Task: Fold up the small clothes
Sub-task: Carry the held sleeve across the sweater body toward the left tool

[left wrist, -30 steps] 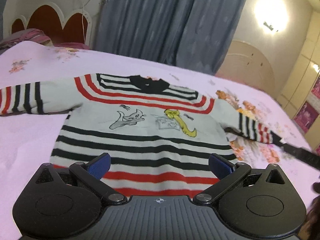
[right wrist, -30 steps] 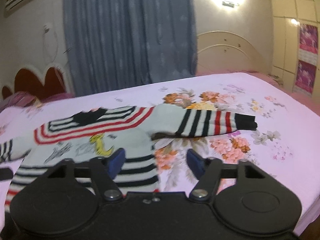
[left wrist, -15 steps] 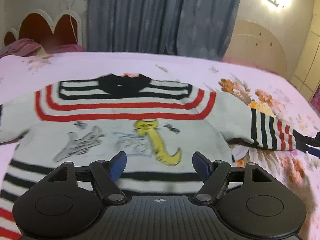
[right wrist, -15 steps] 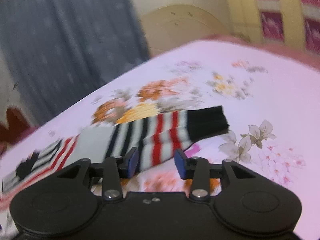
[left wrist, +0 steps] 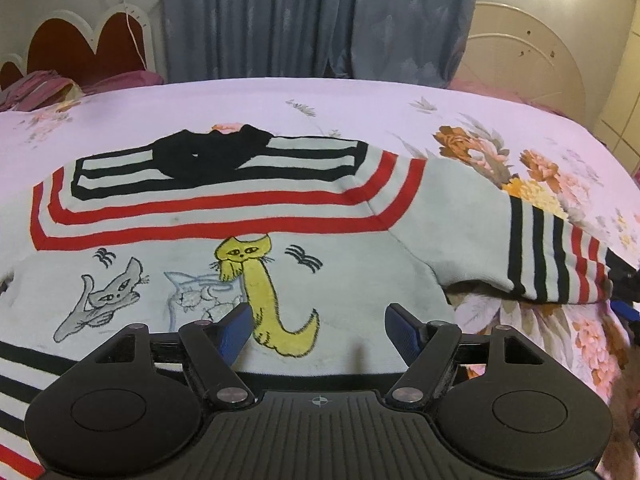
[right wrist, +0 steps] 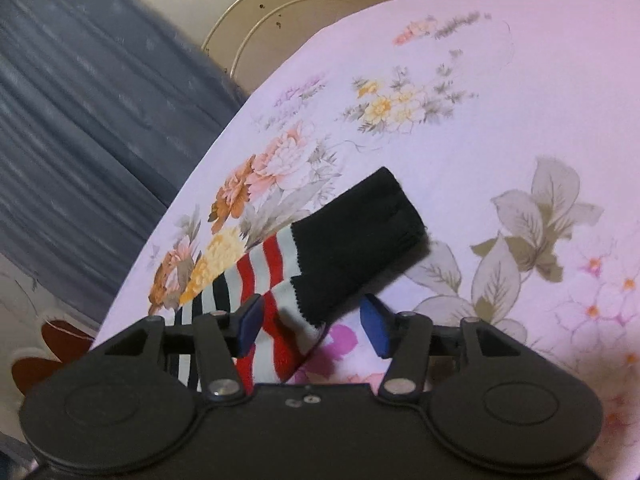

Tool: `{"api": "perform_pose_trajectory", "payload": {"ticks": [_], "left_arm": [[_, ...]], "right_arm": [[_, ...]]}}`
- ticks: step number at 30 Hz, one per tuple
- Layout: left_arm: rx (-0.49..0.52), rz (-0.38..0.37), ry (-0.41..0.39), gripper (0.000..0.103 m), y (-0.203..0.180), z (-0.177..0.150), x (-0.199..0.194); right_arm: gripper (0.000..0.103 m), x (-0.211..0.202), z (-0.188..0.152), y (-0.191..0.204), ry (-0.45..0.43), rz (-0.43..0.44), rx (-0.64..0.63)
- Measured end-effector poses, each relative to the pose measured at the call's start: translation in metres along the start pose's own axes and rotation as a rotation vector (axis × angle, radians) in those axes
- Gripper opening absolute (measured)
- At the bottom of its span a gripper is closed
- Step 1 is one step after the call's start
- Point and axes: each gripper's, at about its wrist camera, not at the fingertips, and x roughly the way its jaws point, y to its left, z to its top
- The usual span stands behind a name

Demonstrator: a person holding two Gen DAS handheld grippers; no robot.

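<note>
A small white sweater [left wrist: 348, 280] with red and black stripes and cat drawings lies flat, face up, on the pink floral bed sheet [left wrist: 400, 100]. My left gripper [left wrist: 320, 330] hovers open over its chest, by the yellow cat, with nothing gripped. The sweater's right sleeve [left wrist: 556, 264] stretches out to the right. In the right wrist view the sleeve's striped end and black cuff [right wrist: 360, 236] lie on the sheet [right wrist: 500, 80]. The striped part runs between the jaws of my right gripper [right wrist: 312, 326], which are opening; the right pad stands clear of the cloth.
Behind the bed hangs a blue-grey curtain [left wrist: 312, 16]. A red and white scalloped headboard [left wrist: 92, 40] and pink bedding [left wrist: 36, 88] are at the far left, and a cream rounded board [left wrist: 528, 56] at the far right. The bed edge drops away on the right.
My left gripper has moved from the sweater's hem up over its chest and its jaws have narrowed. My right gripper has rolled and come down onto the sleeve end.
</note>
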Motion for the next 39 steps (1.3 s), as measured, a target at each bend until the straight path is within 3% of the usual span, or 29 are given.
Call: {"api": "perform_pose_trajectory", "payload": {"ticks": [5, 10, 11, 12, 14, 17, 22, 29, 33, 36, 39], "left_arm": [[-0.006, -0.005, -0.012, 0.072, 0.008, 0.006, 0.001], [0.000, -0.013, -0.004, 0.072, 0.030, 0.005, 0.007], [0.005, -0.015, 0.004, 0.072, 0.037, 0.005, 0.009], [0.009, -0.016, 0.013, 0.072, 0.043, 0.004, 0.012], [0.008, 0.007, 0.031, 0.072, 0.060, 0.005, 0.021], [-0.026, 0.028, 0.053, 0.072, 0.092, 0.006, 0.034], [-0.096, -0.024, 0.006, 0.072, 0.142, 0.009, 0.030], [-0.171, -0.051, -0.037, 0.072, 0.195, 0.010, 0.021], [-0.207, -0.058, -0.034, 0.072, 0.214, 0.004, 0.021], [-0.221, -0.069, -0.025, 0.072, 0.220, -0.001, 0.025], [-0.213, -0.102, -0.023, 0.072, 0.214, -0.003, 0.029]], "right_arm": [[0.030, 0.002, 0.003, -0.004, -0.013, -0.011, -0.011], [0.027, 0.006, 0.010, -0.003, -0.014, -0.022, -0.024], [0.015, 0.008, 0.012, -0.001, -0.013, -0.033, -0.043], [0.007, 0.010, 0.013, 0.003, -0.005, -0.053, -0.071], [0.007, 0.010, 0.014, 0.023, -0.023, -0.089, -0.180], [0.007, 0.000, 0.001, 0.075, -0.075, -0.071, -0.371], [0.007, 0.000, -0.061, 0.178, -0.034, 0.090, -0.650], [0.006, 0.015, -0.183, 0.283, 0.148, 0.308, -0.912], [0.006, 0.033, -0.240, 0.304, 0.273, 0.352, -1.004], [0.008, 0.041, -0.273, 0.303, 0.362, 0.329, -1.023], [0.028, 0.034, -0.273, 0.299, 0.358, 0.374, -0.993]]}}
